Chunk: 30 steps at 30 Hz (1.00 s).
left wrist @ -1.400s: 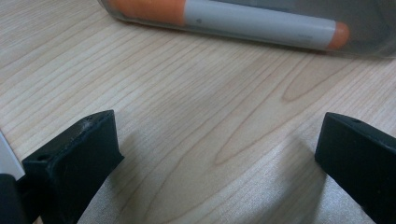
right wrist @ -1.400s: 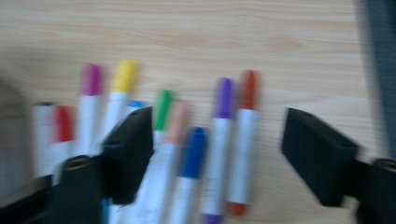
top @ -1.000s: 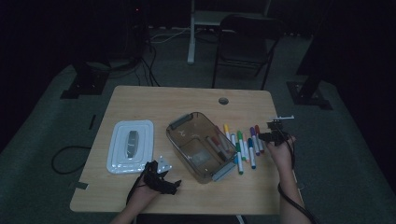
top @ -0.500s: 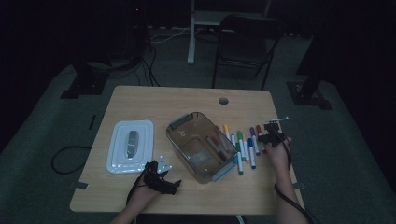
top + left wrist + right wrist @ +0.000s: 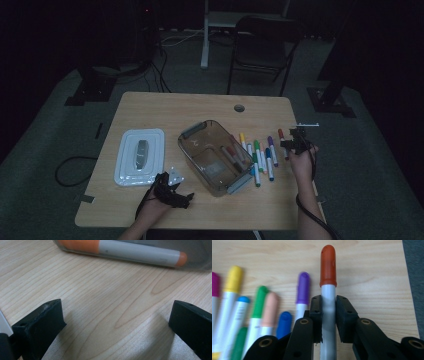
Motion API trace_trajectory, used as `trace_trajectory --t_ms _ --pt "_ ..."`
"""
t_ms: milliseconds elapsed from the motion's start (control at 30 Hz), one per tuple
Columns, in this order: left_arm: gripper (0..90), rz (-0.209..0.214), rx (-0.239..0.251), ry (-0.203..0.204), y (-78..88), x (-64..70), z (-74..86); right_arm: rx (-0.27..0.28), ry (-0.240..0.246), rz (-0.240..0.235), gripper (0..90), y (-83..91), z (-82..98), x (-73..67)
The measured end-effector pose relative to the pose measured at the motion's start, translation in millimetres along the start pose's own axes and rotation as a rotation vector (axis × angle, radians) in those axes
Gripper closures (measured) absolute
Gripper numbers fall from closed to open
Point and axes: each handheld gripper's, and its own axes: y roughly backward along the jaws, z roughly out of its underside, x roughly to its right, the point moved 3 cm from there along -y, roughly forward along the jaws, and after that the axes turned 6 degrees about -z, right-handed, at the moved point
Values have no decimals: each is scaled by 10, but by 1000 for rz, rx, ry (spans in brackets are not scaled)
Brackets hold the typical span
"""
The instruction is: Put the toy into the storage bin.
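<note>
Item: markers into bin, sorting partly done.

Bin (image 5: 216, 156): clear, lidless, mid-desk (image 5: 200, 107); we counted a few markers already inside it, the exact number too dim to tell. One orange marker (image 5: 120, 248) showed through its wall in the left claw view.

Lid (image 5: 140, 156): flat on the desk left of the bin, not yet fitted.

Loose markers (image 5: 257, 155): a row beside the bin's right side, yellow, green, blue, purple among them; these we judged still to go in.

Red marker (image 5: 328, 282): at the row's right end, near the desk edge, clamped by its grey barrel.

Right claw (image 5: 328, 307): its jaws had just been closing and were pressed on the red marker.

Left claw (image 5: 172, 192): parked near the front edge, jaws spread wide over bare wood, holding nothing.
</note>
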Motion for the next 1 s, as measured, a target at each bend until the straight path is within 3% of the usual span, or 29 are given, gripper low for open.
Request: trace_trajectory --t_ms 167,333,567,800,1000 --pt "4 0 0 0 0 0 0 45 34 -30 764 207 -72 -127" --pt "4 0 0 -1 0 0 0 82 80 -77 764 405 -117 -375" --pt "4 -1 0 -1 1 -1 0 145 177 -151 764 689 -212 -866" --pt "4 -1 2 0 -1 0 -1 160 294 -251 764 902 -259 -1413" --pt "4 -1 2 1 -1 0 -1 130 377 -317 764 940 -241 -1796"
